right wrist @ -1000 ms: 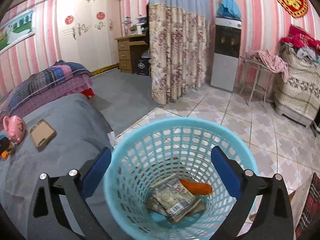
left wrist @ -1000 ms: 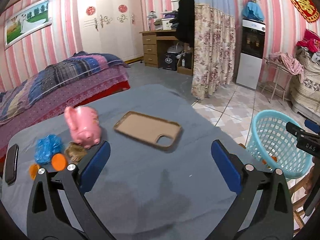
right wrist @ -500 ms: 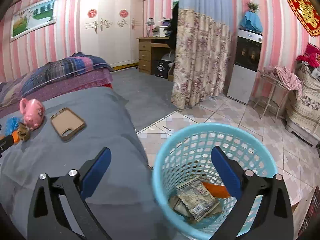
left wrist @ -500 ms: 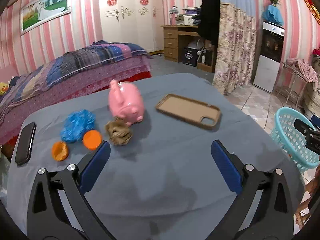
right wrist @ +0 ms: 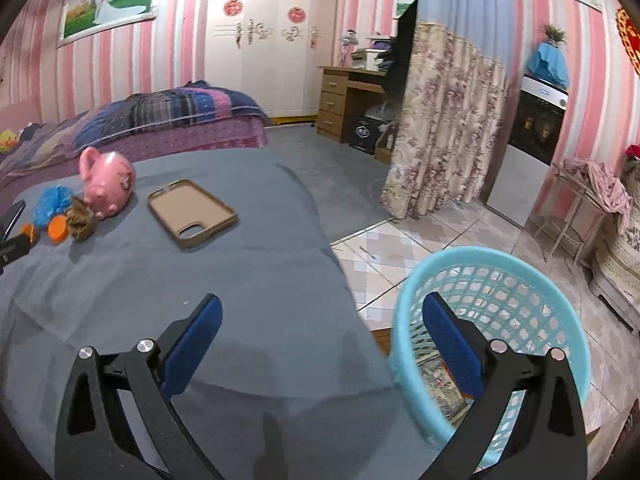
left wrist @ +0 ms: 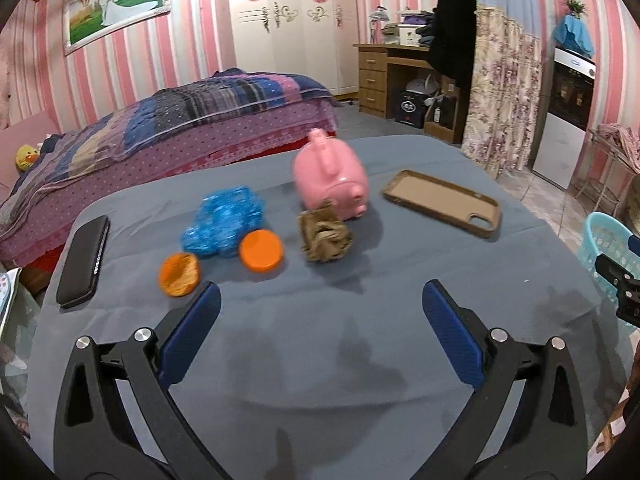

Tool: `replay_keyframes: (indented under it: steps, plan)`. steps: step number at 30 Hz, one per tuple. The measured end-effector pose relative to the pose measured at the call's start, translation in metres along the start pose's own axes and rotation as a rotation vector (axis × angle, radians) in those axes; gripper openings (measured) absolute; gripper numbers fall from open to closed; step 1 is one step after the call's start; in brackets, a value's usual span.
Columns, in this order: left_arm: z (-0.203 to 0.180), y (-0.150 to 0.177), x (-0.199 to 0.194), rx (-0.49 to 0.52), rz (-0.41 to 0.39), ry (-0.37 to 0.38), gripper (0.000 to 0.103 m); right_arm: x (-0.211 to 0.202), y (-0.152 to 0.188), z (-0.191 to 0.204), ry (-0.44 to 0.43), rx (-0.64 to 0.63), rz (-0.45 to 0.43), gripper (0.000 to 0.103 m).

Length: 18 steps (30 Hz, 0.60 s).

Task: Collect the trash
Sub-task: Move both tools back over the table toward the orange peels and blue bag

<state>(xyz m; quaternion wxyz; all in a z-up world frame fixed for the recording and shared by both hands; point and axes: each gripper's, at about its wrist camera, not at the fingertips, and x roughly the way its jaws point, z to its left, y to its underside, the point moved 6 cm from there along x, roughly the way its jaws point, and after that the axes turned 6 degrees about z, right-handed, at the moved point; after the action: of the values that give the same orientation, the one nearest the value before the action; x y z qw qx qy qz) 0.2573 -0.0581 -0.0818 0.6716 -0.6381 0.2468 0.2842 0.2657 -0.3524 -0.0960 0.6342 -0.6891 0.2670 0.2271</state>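
Pink-striped walls, a white wardrobe and a bed with a patchwork quilt stand behind a table [left wrist: 320,360] draped in grey-blue cloth. Going left to right in the left wrist view, a black phone [left wrist: 83,256] lies near the table's left edge, then a crumpled orange scrap [left wrist: 179,274], a blue crinkled wad [left wrist: 224,222] and an orange round lid [left wrist: 262,250] sit close together, the lid just beside the wad. Next comes a brown crumpled wrapper [left wrist: 325,235], touching or nearly touching the front of a pink piggy bank [left wrist: 332,178], and further right a tan phone case [left wrist: 442,202] lies flat, hollow side up. The left gripper [left wrist: 320,334] hovers above bare cloth nearer the camera than this litter, its blue-padded jaws spread wide and holding nothing. Off the table's right edge a light-blue mesh basket [right wrist: 496,320] stands on the tiled floor with some paper trash inside. The right gripper [right wrist: 320,334] is likewise wide open and empty, its left finger over the cloth and its right finger in front of the basket's rim.
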Motion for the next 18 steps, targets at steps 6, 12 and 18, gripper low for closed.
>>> replay_keyframes:
  steps: [6, 12, 18]
  plan:
    - [0.026, 0.009, 0.003, -0.037, 0.015, -0.017, 0.098, 0.003, 0.003, 0.013, -0.038, 0.015, 0.004, 0.098]
    - [0.054, 0.017, 0.001, -0.07, 0.026, -0.042, 0.098, 0.008, 0.009, 0.025, -0.072, 0.033, 0.02, 0.098]
    - [0.081, 0.025, 0.002, -0.095, 0.042, -0.073, 0.098, 0.012, 0.008, 0.04, -0.089, -0.004, 0.027, 0.098]
